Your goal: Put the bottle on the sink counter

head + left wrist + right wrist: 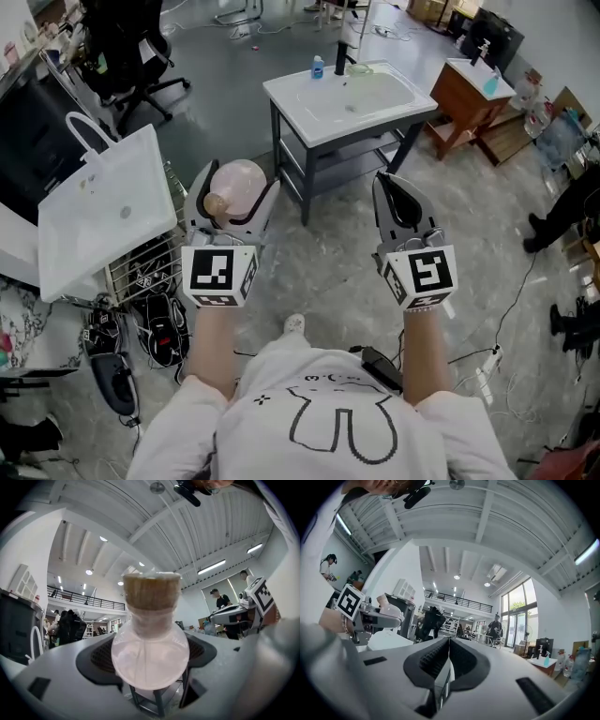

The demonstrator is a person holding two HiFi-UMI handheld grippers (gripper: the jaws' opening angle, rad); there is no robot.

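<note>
Facing sink counter (298, 92) across grey floor (347, 272)

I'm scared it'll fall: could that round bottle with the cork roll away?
Probably, if laid sideways: the bottle has a round belly. It looks see-through, maybe glass, so likely slippery and breakable. Its cork sits high, so it may tip.

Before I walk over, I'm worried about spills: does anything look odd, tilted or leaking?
Nothing stands out. The bottle sits clamped between the left tongs, its cork in place and no drips visible. The right tongs are shut and empty. The sink counter ahead shows no spill.
</note>
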